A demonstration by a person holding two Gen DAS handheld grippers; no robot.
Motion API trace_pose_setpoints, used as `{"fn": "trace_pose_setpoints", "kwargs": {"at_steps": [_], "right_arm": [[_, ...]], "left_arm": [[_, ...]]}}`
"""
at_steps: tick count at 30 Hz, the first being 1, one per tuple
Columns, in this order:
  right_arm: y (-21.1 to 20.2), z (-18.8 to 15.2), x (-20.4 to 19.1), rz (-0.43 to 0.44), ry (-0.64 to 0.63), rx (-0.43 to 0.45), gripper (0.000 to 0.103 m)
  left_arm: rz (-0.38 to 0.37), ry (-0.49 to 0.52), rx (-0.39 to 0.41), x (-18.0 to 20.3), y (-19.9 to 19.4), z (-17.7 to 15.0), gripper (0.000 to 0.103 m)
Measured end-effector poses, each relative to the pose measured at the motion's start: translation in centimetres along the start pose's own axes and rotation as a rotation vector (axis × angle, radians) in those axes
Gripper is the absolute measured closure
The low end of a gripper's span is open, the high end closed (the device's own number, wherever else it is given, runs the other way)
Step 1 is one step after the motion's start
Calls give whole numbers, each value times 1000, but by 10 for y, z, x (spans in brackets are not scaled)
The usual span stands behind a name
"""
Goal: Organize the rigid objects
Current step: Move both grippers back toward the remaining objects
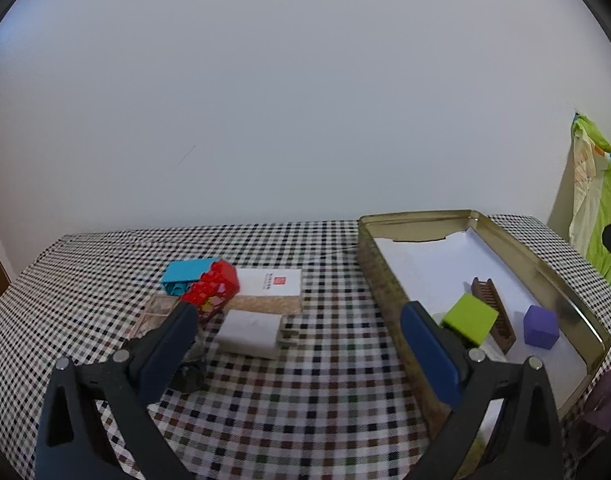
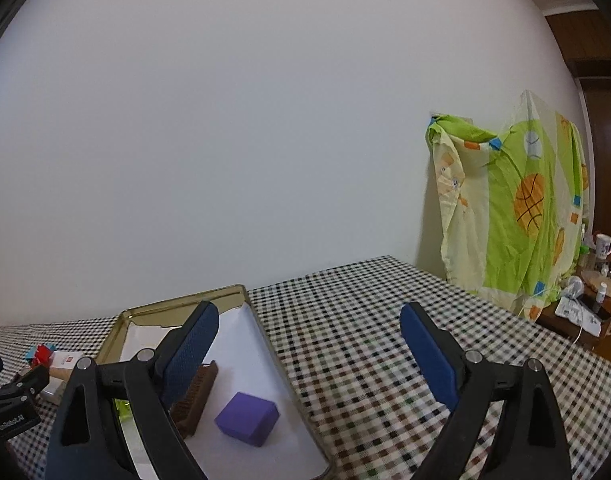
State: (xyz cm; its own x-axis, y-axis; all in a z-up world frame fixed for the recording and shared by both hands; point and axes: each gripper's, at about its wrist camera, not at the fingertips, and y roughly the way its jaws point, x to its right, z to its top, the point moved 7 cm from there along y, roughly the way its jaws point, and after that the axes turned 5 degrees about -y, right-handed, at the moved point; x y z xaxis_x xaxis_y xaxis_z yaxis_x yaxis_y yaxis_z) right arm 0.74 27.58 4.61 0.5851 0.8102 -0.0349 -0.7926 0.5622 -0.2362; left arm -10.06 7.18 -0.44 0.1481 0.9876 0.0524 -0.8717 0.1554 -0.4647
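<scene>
A gold metal tin (image 1: 545, 264) lined with white paper sits at the right of the checked table. It holds a green block (image 1: 471, 318), a brown comb (image 1: 495, 308) and a purple block (image 1: 540, 326). Left of it lie a red brick (image 1: 215, 288), a blue brick (image 1: 183, 276), a white card box (image 1: 271, 282) and a white charger (image 1: 249, 332). My left gripper (image 1: 301, 320) is open and empty above the cloth between the pile and the tin. My right gripper (image 2: 309, 332) is open and empty over the tin's right rim (image 2: 273, 356), above the purple block (image 2: 247, 418) and comb (image 2: 197, 396).
A dark lumpy object (image 1: 189, 376) and a patterned flat card (image 1: 153, 314) lie under my left finger. A green printed cloth (image 2: 509, 208) hangs beyond the table's far right corner, next to a low cluttered stand (image 2: 581, 312). A white wall runs behind the table.
</scene>
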Motion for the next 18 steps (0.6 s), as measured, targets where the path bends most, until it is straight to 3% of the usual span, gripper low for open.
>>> {"fn": "trace_pose_setpoints", "kwargs": {"at_steps": [10, 18], "right_arm": [[-22, -3, -32, 16, -49, 21, 9], [-36, -10, -74, 90, -55, 26, 9]], "left_arm": [[10, -10, -5, -24, -3, -1, 1], [19, -25, -12, -45, -2, -3, 1]]}}
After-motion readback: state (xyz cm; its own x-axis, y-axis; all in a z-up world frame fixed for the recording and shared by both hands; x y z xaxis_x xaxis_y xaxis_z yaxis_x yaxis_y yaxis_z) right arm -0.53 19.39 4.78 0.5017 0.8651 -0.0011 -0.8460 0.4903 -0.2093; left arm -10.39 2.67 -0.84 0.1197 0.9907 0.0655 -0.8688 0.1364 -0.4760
